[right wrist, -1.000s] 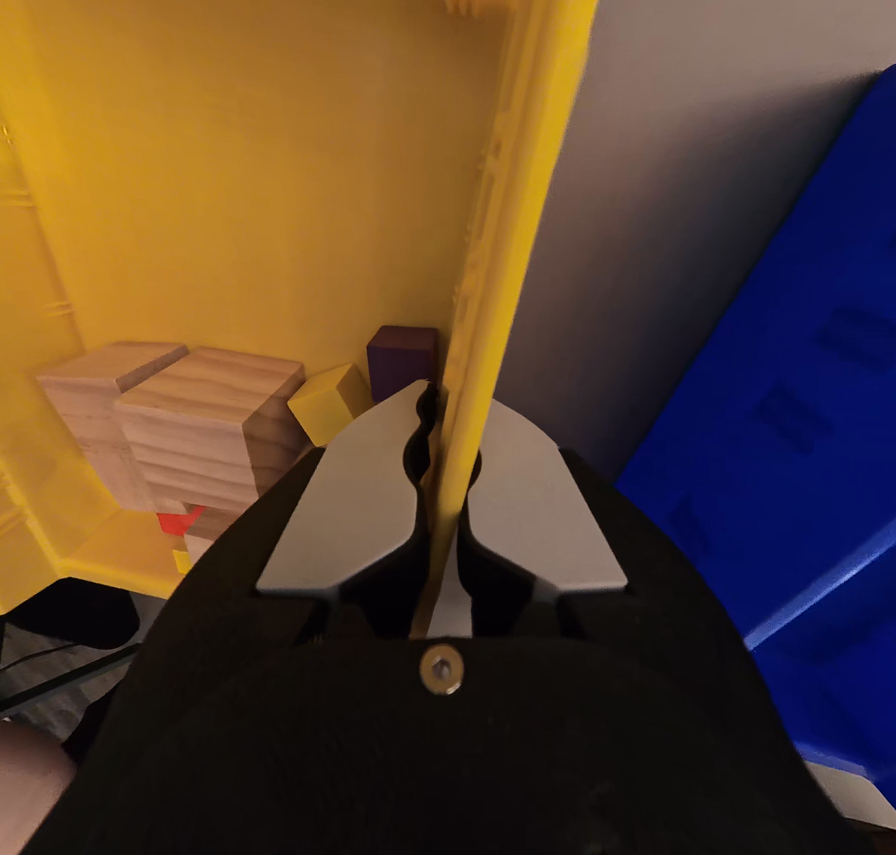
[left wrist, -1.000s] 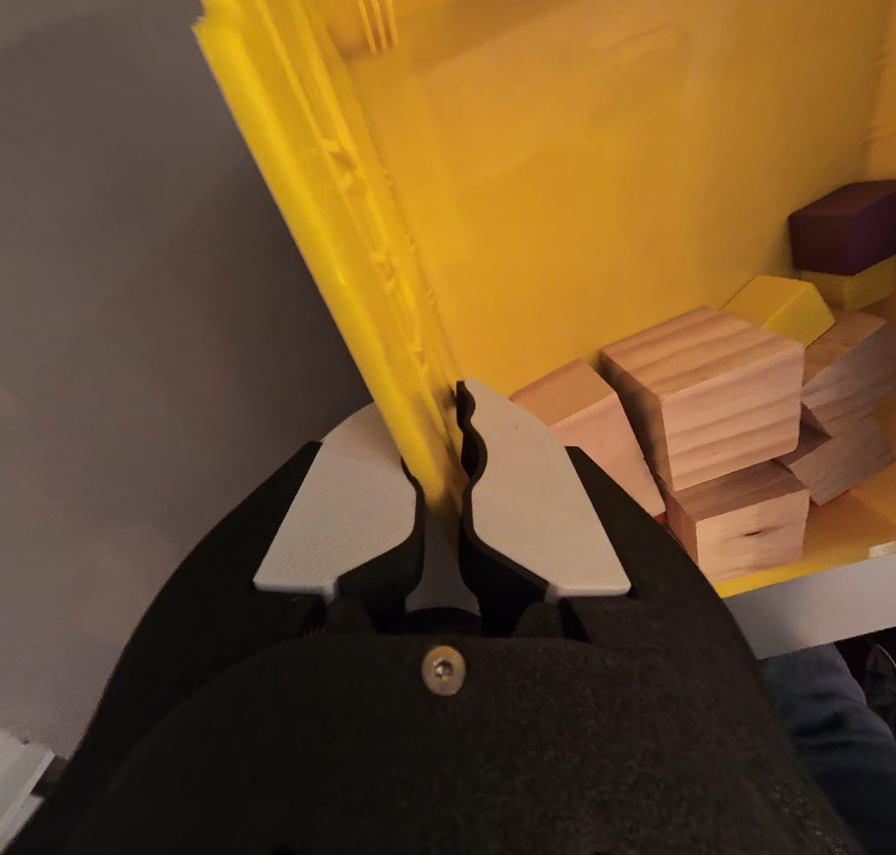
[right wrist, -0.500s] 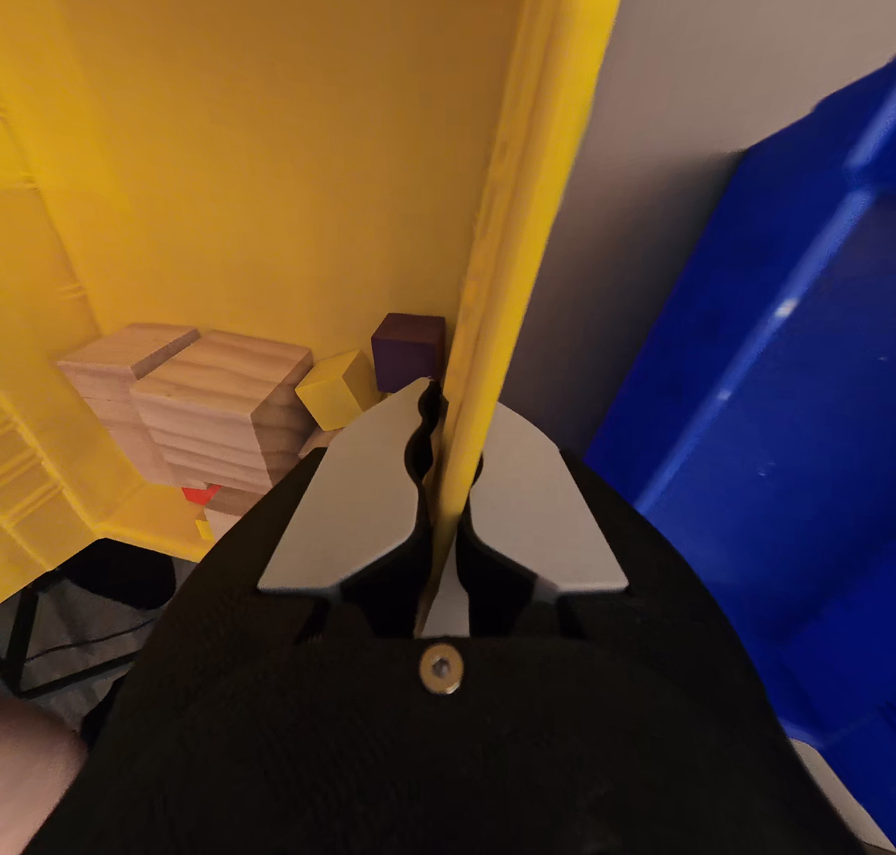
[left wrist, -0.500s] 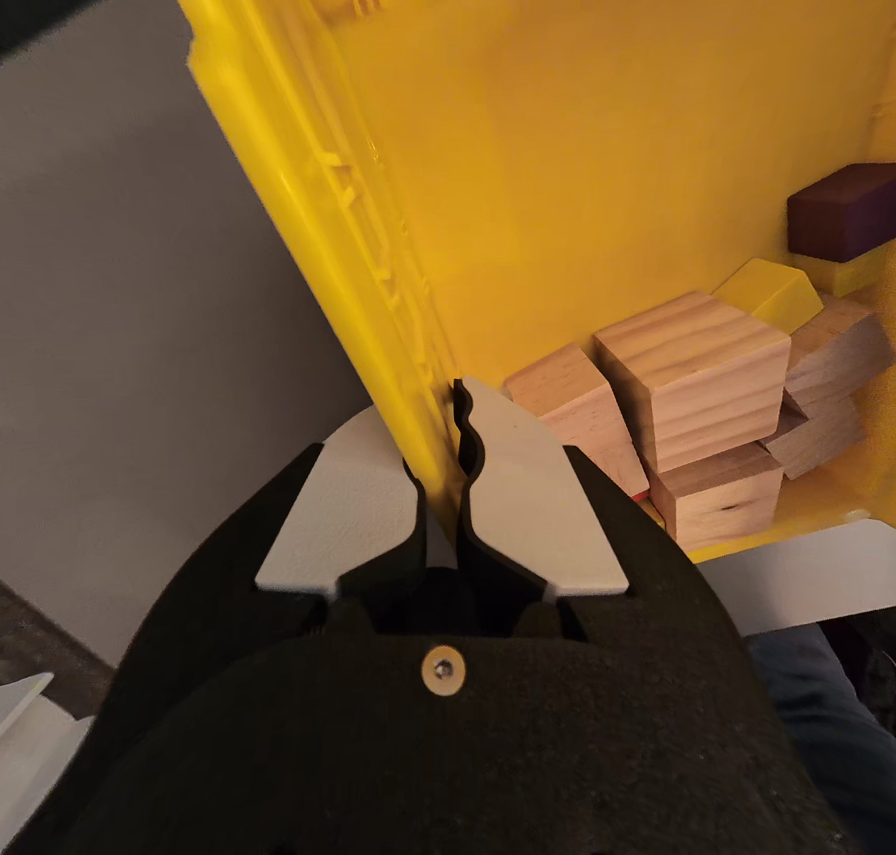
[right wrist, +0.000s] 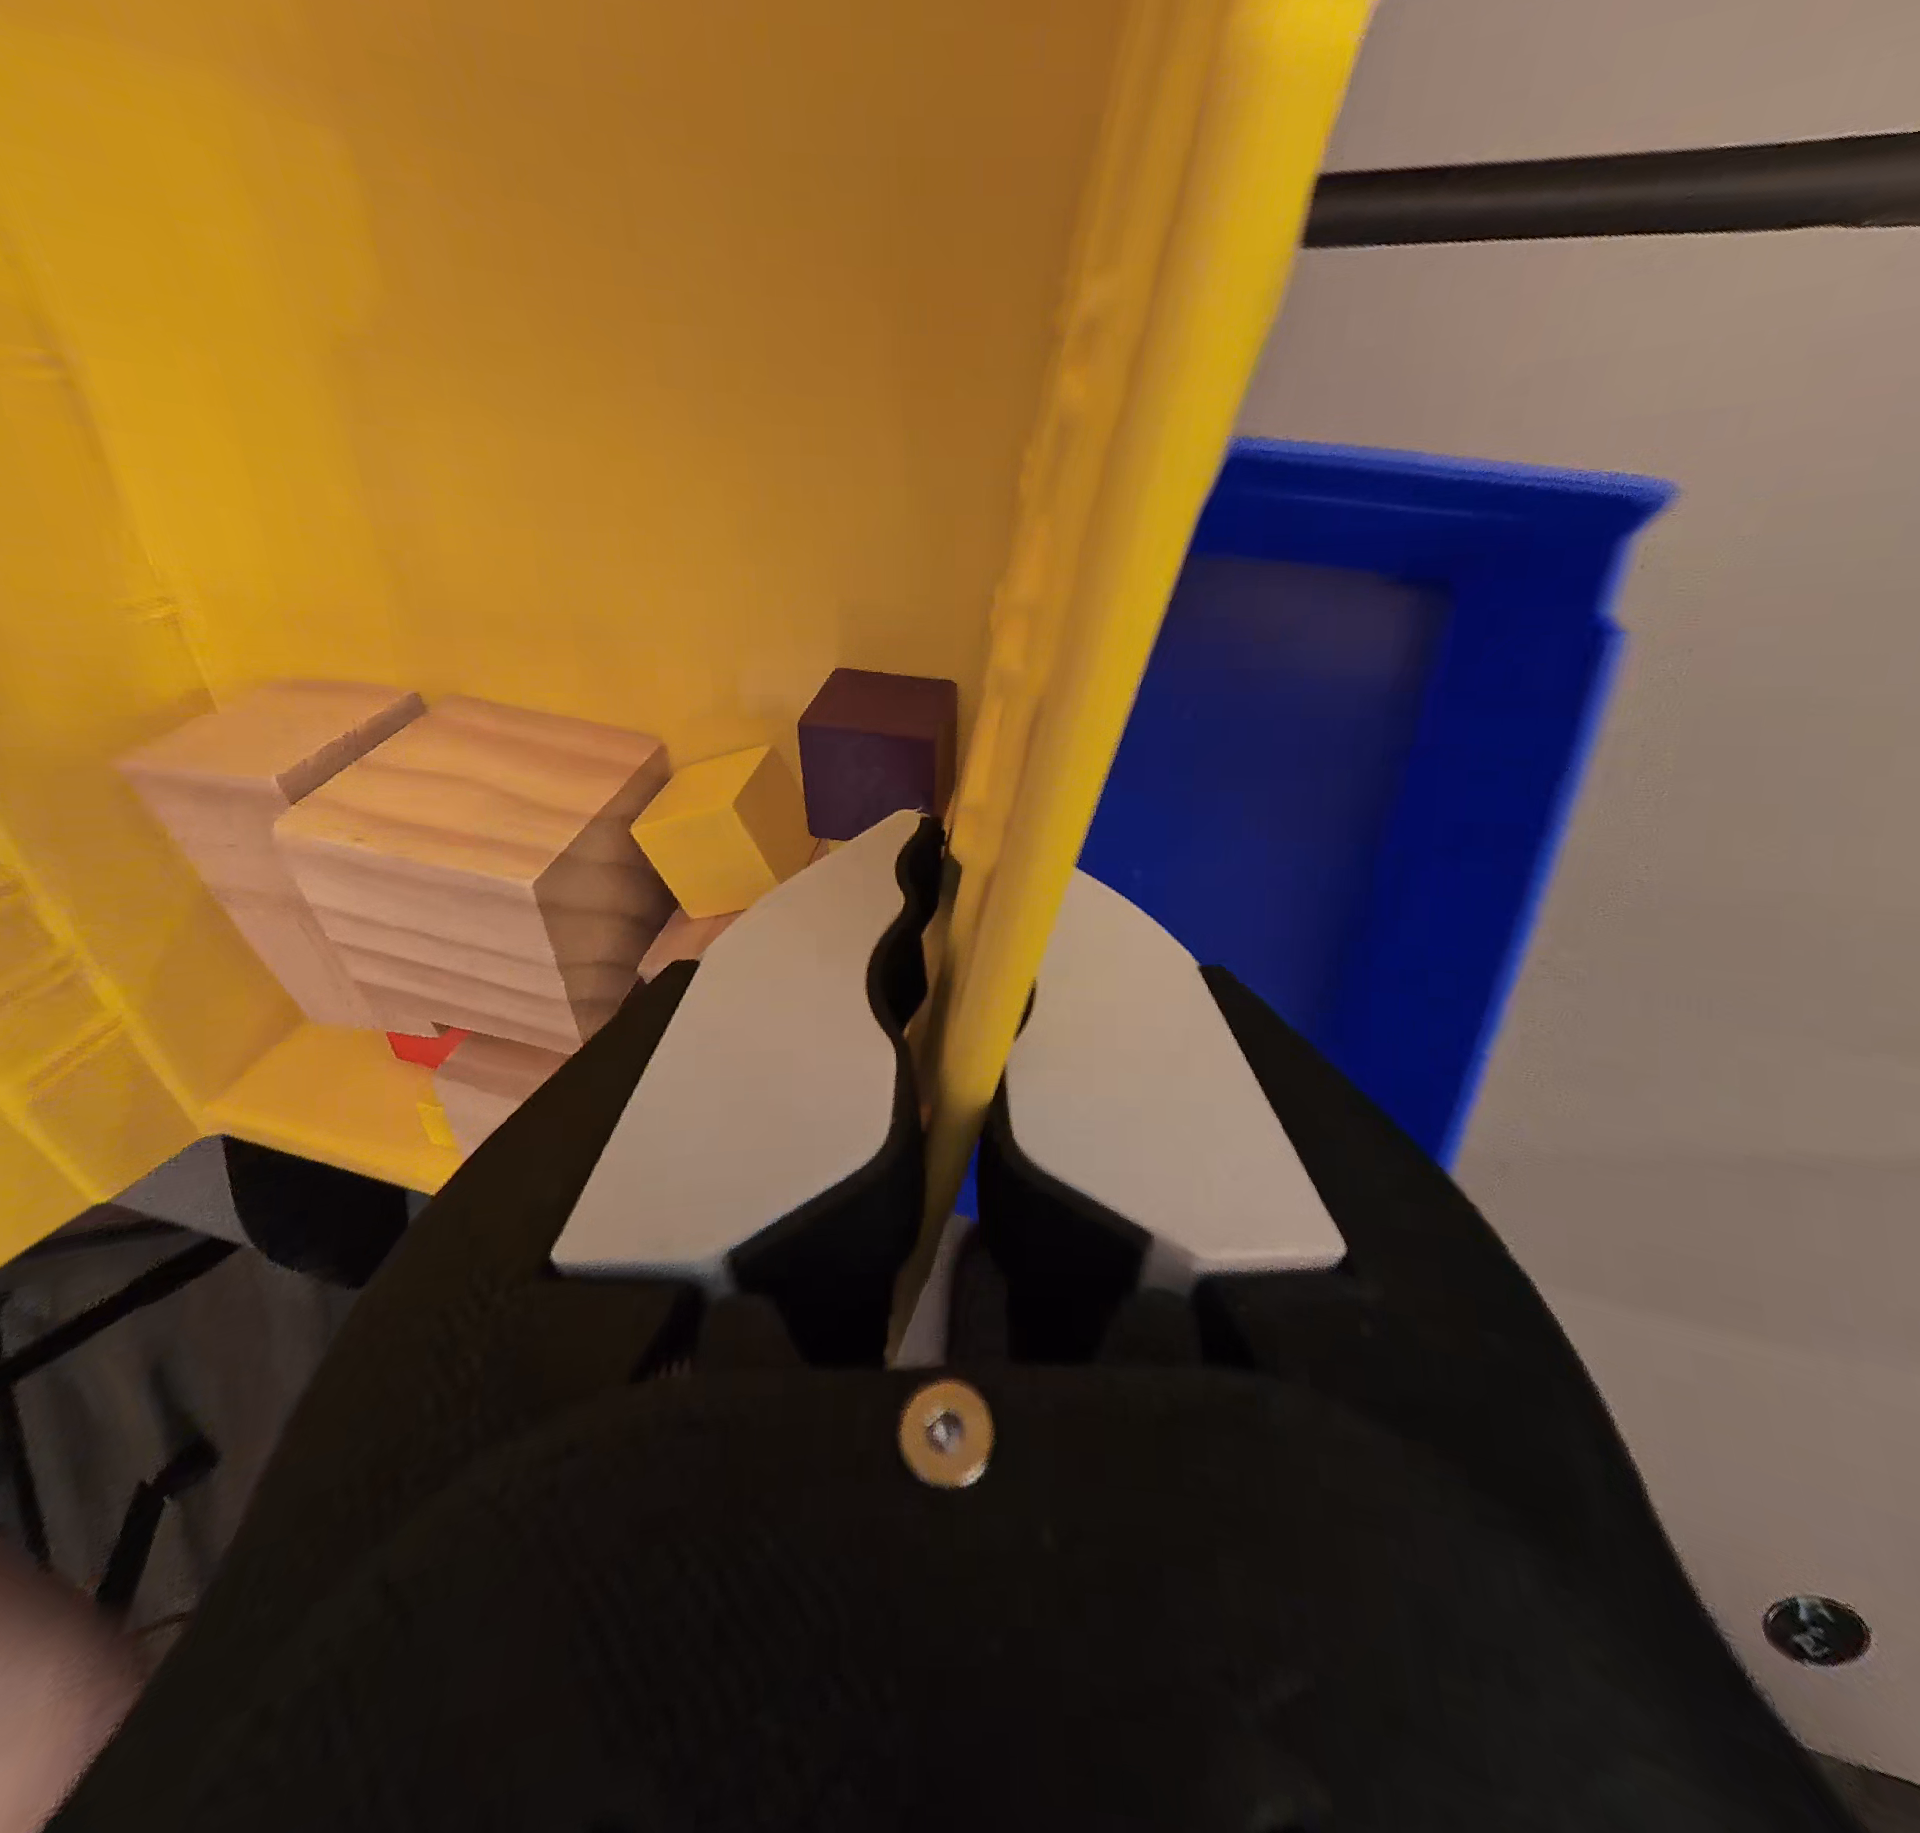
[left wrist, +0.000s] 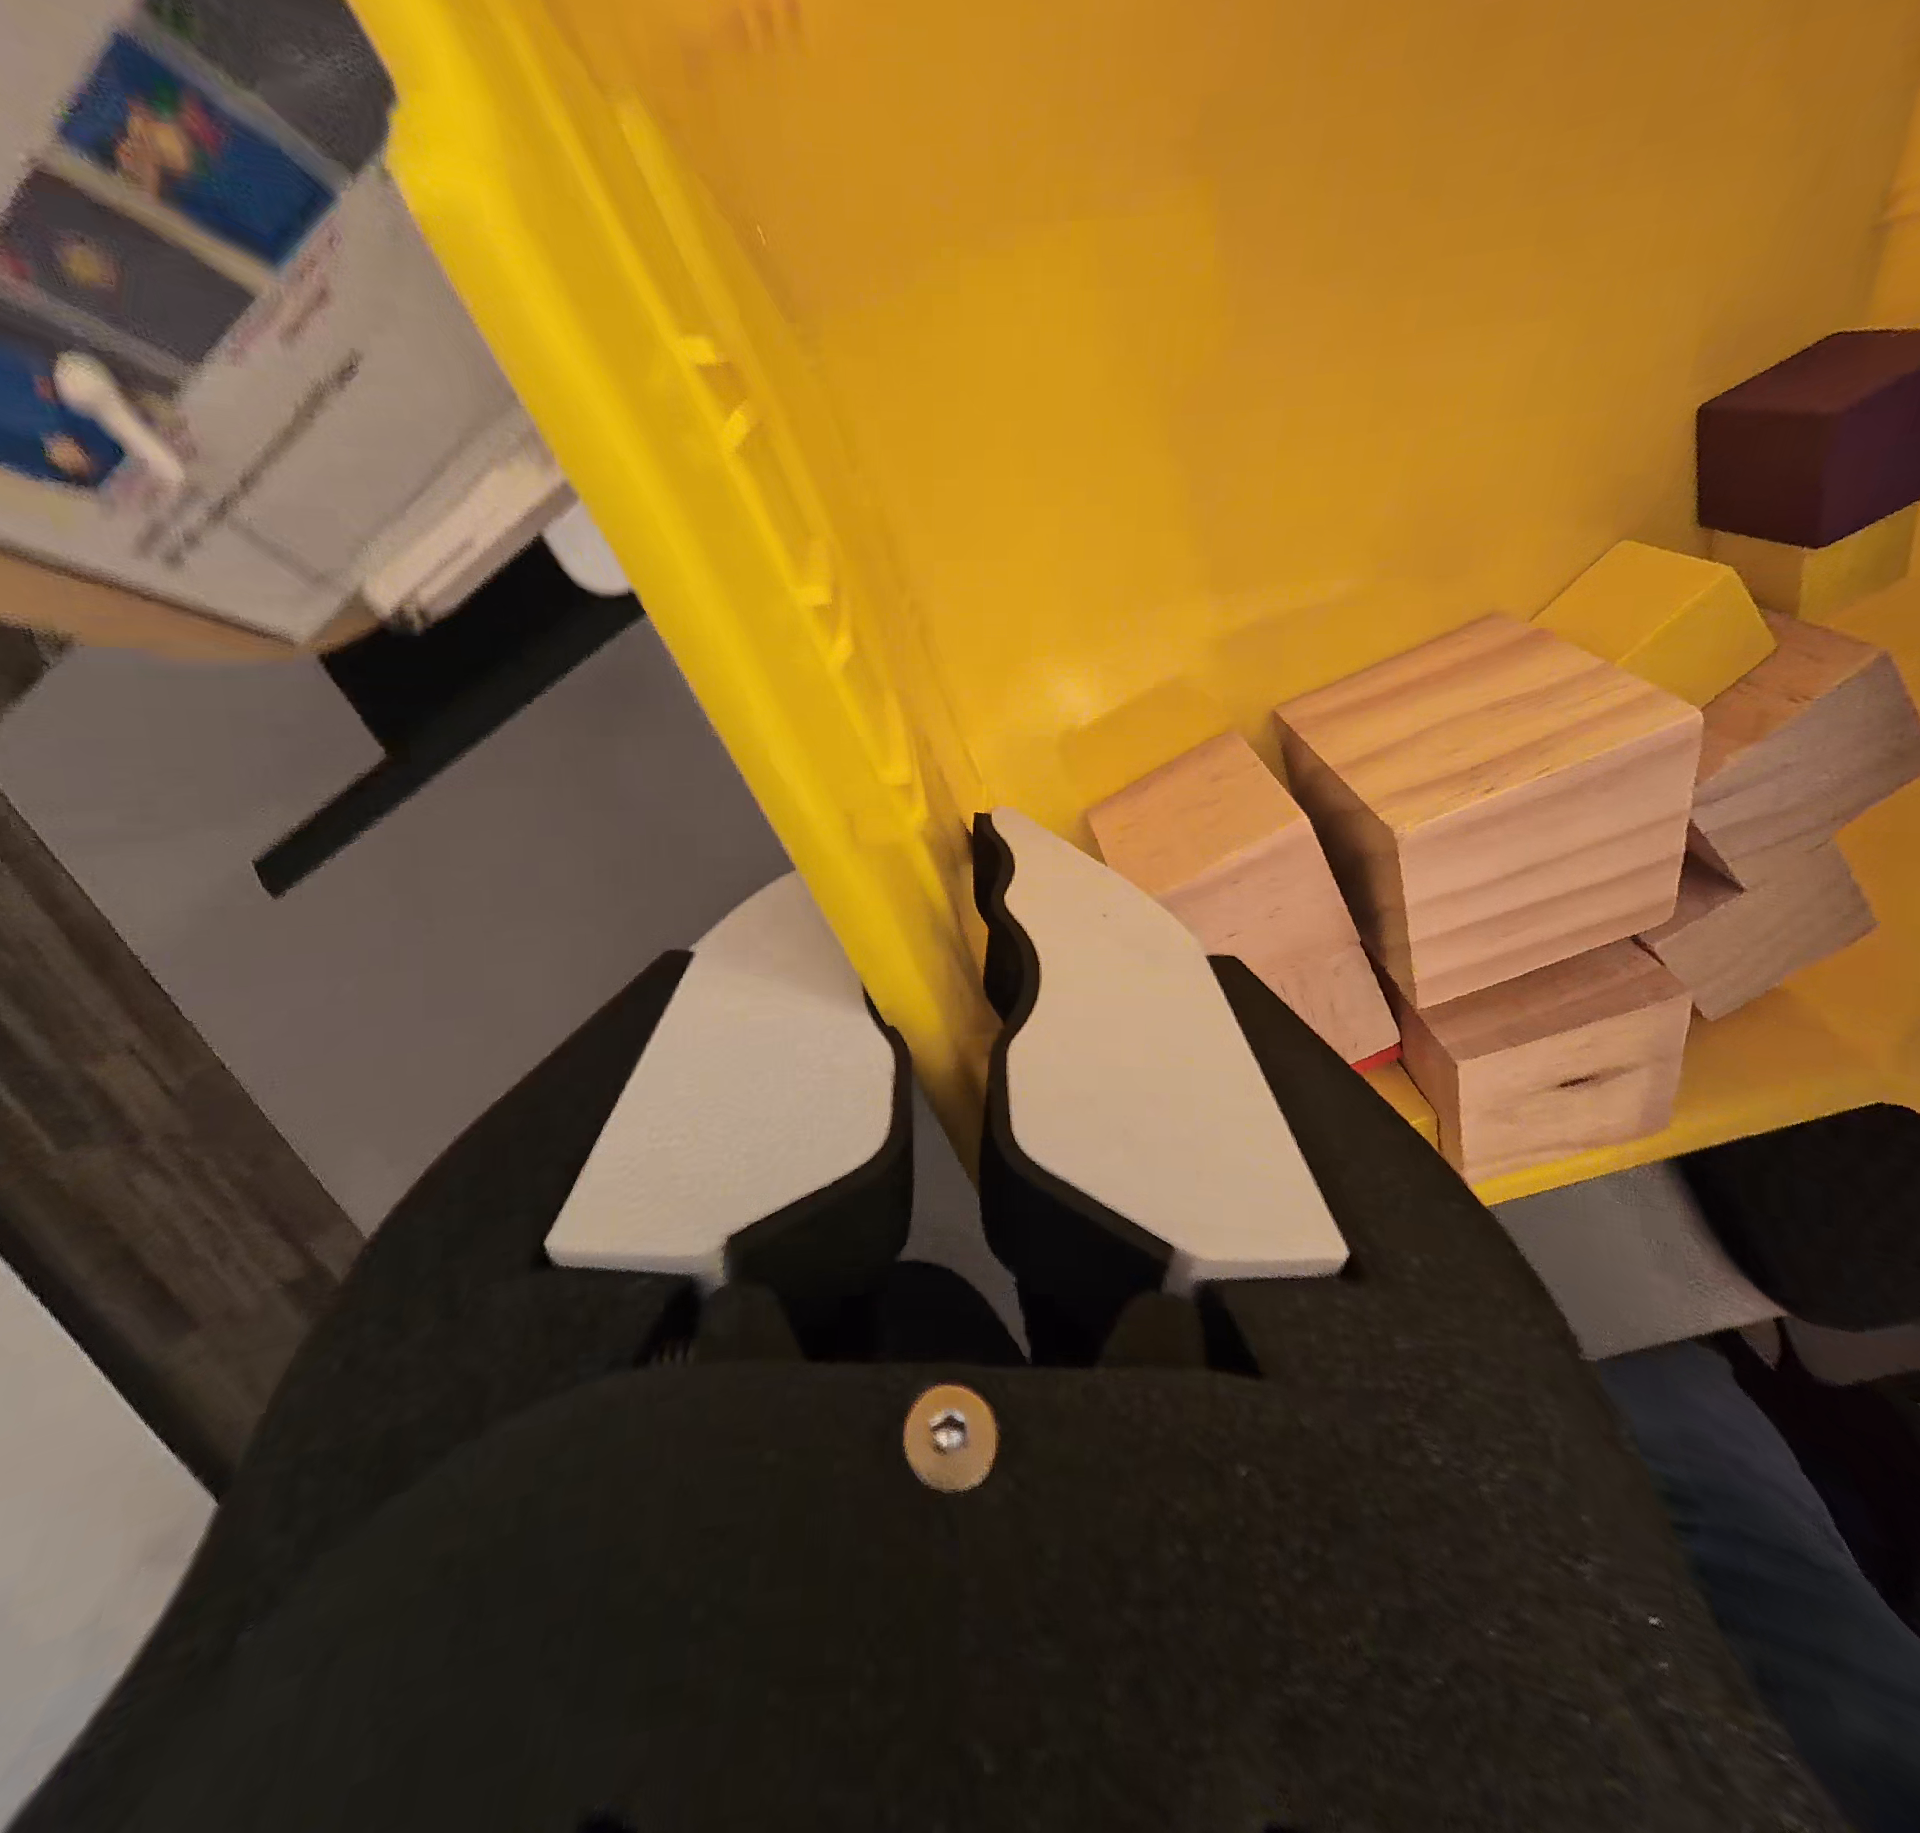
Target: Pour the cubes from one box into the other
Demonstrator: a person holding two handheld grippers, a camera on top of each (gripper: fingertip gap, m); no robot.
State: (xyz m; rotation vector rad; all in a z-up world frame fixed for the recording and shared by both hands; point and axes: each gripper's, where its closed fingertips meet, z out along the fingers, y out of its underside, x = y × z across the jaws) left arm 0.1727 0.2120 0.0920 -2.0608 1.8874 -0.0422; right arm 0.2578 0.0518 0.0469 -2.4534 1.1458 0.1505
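Note:
Both grippers hold a yellow box (left wrist: 1195, 349) in the air by its two side walls. My left gripper (left wrist: 935, 910) is shut on the left wall, my right gripper (right wrist: 956, 910) is shut on the right wall (right wrist: 1164, 433). The box is tilted toward me, and the cubes lie piled at its near end: several plain wooden cubes (left wrist: 1496, 807) (right wrist: 457, 848), a small yellow cube (left wrist: 1652, 620) (right wrist: 717, 827), a dark purple cube (left wrist: 1808, 453) (right wrist: 878, 749) and a bit of a red one (right wrist: 421, 1043). An empty blue box (right wrist: 1351, 765) stands on the pale table to the right, beyond the yellow wall.
The pale tabletop (right wrist: 1714, 952) runs right of the blue box, with a dark bar (right wrist: 1610, 188) across the back. In the left wrist view a white board with coloured pictures (left wrist: 156, 256) and a dark floor (left wrist: 125, 1108) show at the left. A trouser leg (left wrist: 1766, 1534) is below the box.
The yellow box has risen and tipped further toward me; more of the room and the whole blue box now show. The cubes have kept their pile at the near end. Both grips are unchanged.

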